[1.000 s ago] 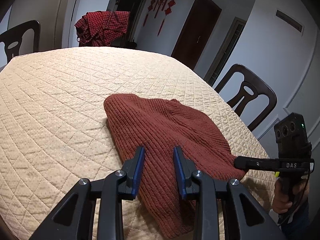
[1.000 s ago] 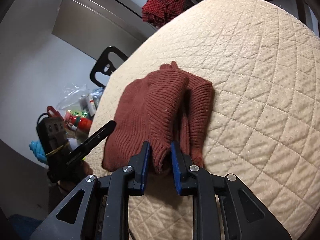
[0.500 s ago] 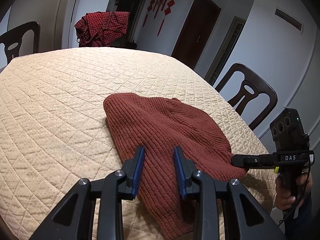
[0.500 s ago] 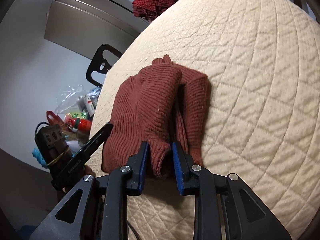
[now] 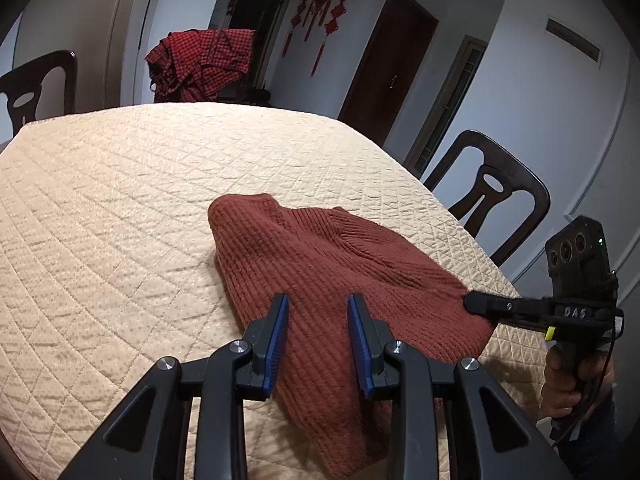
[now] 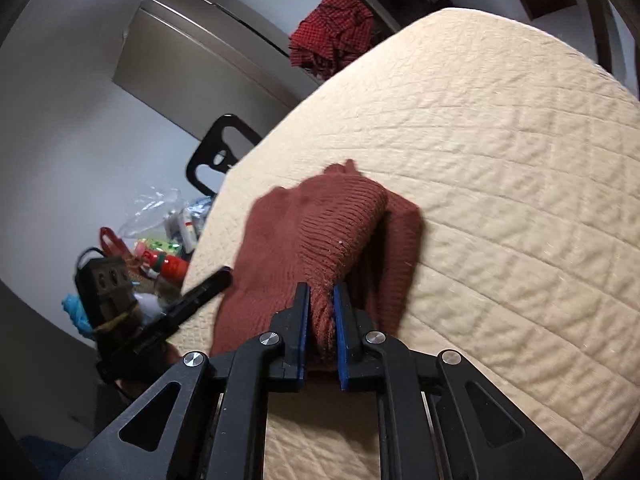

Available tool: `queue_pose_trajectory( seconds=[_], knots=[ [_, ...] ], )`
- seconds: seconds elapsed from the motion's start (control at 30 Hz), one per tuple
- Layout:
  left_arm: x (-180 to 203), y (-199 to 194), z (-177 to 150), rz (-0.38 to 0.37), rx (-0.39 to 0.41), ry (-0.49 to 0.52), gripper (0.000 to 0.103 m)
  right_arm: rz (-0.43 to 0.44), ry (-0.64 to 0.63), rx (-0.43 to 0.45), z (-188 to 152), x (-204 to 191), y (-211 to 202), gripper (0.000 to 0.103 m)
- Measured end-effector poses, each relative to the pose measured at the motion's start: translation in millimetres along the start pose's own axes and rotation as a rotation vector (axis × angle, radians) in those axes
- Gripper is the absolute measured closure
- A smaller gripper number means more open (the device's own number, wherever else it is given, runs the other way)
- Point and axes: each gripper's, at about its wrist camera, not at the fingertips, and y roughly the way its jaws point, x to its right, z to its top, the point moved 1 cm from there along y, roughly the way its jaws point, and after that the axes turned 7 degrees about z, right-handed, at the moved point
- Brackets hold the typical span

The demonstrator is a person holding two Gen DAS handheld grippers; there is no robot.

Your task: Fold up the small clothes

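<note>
Blue-padded fingers of the right gripper are pressed together on a bunched edge of the sweater, the knit squeezed into a narrow ridge between them. On the left gripper the fingers stand well apart, hovering over the near end of the sweater with nothing between them; whether they touch the knit I cannot tell.

With the sweater as the landmark: it lies on the quilted tablecloth, toward the table edge nearest the person, with bare quilt spreading out beyond its far side. The right gripper's tip meets its right-hand edge in the left wrist view.

As for progress, I judge the folding partly done. The rust-red knit is already a thick, layered bundle: in the right wrist view one rounded roll lies over a flatter layer, with a second strip showing beside it. The pinched edge looks raised, so one more fold or a tidying tug seems to be in hand. Squaring the bundle, flattening it and letting go appear to be what is left.

Its long axis, seen from the left gripper, runs from the near right corner away toward the far left, ending in a rounded blunt end. From the right gripper it runs straight away from the fingers, with a small peak of fabric at the far end.

Beyond the sweater's far end, past the table, a red checked cloth hangs over something, and a dark chair stands to the sweater's right.
</note>
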Motion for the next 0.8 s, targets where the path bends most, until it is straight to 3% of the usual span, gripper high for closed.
queue_pose_trajectory(
  seconds=[0.17, 0.3, 0.4, 0.47, 0.57, 0.8],
  knots=[
    [4, 9, -2, 0.026, -0.016, 0.031, 0.07, -0.001, 0.026, -0.022, -8, 8, 8, 0.088],
    [9, 10, -11, 0.075, -0.016, 0.105, 0.07, -0.072, -0.061, 0.041, 7, -10, -6, 0.086],
    [12, 11, -12, 0.091, -0.01, 0.116, 0.07, -0.063, -0.124, 0.075, 19, -27, -3, 0.086],
    [12, 13, -11, 0.085, -0.012, 0.105, 0.07, -0.061, -0.144, 0.051, 23, -33, 14, 0.086],
    [8, 11, -9, 0.073, -0.017, 0.09, 0.069, -0.175, -0.184, -0.022, 19, -27, 46, 0.086],
    [-11, 13, 18, 0.093, 0.007, 0.037, 0.069, -0.237, -0.162, 0.003, 17, -16, 36, 0.089]
  ],
)
